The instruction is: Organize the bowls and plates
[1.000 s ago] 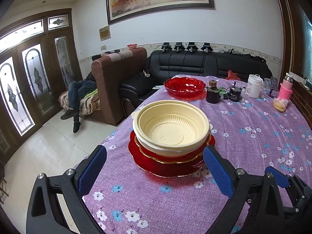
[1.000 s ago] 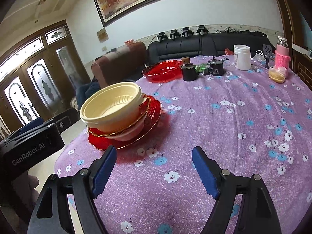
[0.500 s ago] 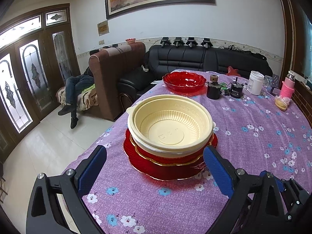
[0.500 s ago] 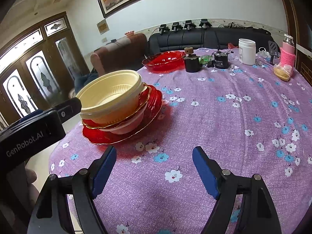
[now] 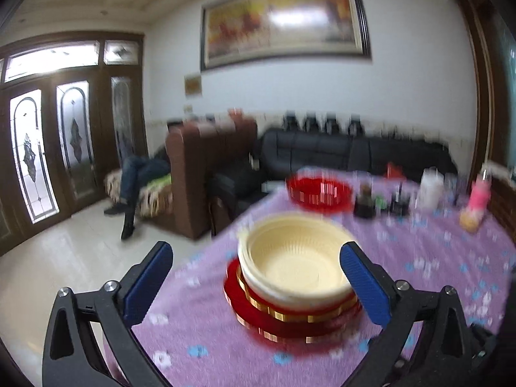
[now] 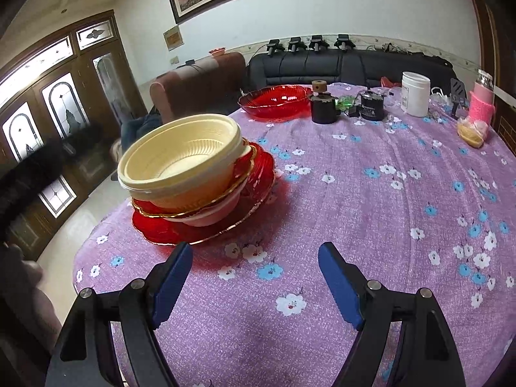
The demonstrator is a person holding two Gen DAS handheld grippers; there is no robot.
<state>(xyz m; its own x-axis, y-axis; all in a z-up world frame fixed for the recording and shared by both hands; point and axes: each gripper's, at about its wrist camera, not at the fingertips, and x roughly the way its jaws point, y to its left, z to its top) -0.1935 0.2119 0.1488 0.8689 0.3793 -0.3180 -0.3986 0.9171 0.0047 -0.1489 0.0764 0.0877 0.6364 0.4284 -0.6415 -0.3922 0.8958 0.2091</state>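
A round table under a purple flowered cloth [image 6: 371, 193] filled most of the right wrist view, with a black sofa [image 6: 354, 63] and a brown armchair [image 6: 196, 80] behind it in the upper centre. Along the table's far edge, in the upper right of the frame, stood a dark jar with a wooden knob [image 6: 322, 104], a second black container [image 6: 372, 108], a white tub [image 6: 415, 93] and a pink-sleeved bottle [image 6: 481, 101]. A lone red glass bowl [image 6: 274, 101] sat just left of the dark jar, well apart from the main stack.

That stack occupied the left centre of the frame: cream plastic bowls [image 6: 180, 164] nested together on top, a gold-rimmed red dish [image 6: 248, 158] under them, a pale bowl [image 6: 213, 216] below that, and a wide red plate [image 6: 161, 229] flat on the cloth. Nothing stood between it and either tool.

The right gripper [image 6: 254, 280] hung at bottom centre, its jaws spread wide and empty, above bare cloth just right of the plate. In the blurred left wrist view, the left gripper [image 5: 258, 282] was also gaping and held nothing; its right blue pad [image 5: 364, 287] overlapped the cream bowls' [image 5: 293, 264] rim, though contact could not be judged.
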